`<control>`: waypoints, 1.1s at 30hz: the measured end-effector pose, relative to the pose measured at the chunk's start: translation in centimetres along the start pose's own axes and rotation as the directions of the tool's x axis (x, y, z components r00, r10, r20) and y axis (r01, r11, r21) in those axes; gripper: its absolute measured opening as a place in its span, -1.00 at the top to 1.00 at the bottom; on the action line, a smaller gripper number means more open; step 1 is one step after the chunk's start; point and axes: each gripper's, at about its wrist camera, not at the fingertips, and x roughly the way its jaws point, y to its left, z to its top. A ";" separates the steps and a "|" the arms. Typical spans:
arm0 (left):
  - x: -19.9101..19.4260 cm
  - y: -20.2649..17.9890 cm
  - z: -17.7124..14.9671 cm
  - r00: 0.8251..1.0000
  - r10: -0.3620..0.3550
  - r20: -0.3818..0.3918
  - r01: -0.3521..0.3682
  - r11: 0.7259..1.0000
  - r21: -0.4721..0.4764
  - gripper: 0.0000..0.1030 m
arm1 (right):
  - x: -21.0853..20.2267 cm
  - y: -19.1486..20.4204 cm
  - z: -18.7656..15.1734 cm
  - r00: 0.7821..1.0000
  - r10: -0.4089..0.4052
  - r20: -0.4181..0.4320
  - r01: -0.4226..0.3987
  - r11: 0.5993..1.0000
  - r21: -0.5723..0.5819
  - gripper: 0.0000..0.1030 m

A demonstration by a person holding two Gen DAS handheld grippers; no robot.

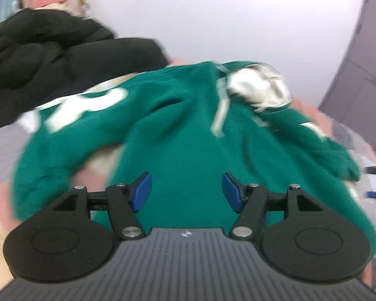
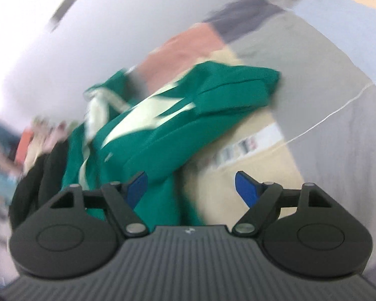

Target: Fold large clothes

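A green hoodie point(image 1: 183, 135) with white lettering and a white-lined hood point(image 1: 260, 87) lies spread on the patchwork bed cover. My left gripper point(image 1: 187, 192) is open and empty, just above the hoodie's body near its lower hem. In the right wrist view the hoodie point(image 2: 148, 135) lies bunched, one sleeve point(image 2: 235, 87) stretched to the right. My right gripper point(image 2: 191, 189) is open and empty above the hoodie's edge, its left finger over green cloth, its right finger over the cover. Both views are motion-blurred.
A black padded jacket point(image 1: 50, 67) lies heaped to the left of the hoodie, also in the right wrist view point(image 2: 32, 185). The patchwork bed cover point(image 2: 313, 100) runs under everything. A white wall and a grey door point(image 1: 363, 75) stand behind.
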 end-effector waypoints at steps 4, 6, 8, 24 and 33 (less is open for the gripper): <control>3.6 -2.8 -0.4 0.998 -0.068 0.007 0.068 0.997 -0.030 -0.31 | 5.0 -1.5 0.9 0.999 -0.048 0.010 0.047 0.997 0.068 -0.55; 5.5 -3.6 -1.0 0.996 -0.085 0.001 0.085 0.995 -0.051 -0.31 | 7.1 -1.6 1.4 1.000 -0.021 0.014 0.020 0.998 0.058 -0.51; 7.5 -3.9 -1.5 0.995 -0.100 -0.013 0.099 0.993 -0.063 -0.31 | 8.6 -1.2 2.0 0.998 -0.037 0.056 0.037 0.999 0.008 -0.52; 12.7 -2.3 -2.8 0.993 -0.117 0.003 0.117 0.992 -0.045 -0.31 | 6.1 -1.4 10.5 0.789 -0.110 0.604 0.198 0.977 -0.081 0.58; 11.9 -3.3 -3.1 0.992 -0.120 0.029 0.120 0.993 0.022 -0.31 | 3.1 -9.1 18.4 0.773 -0.313 0.552 0.310 0.945 0.103 0.57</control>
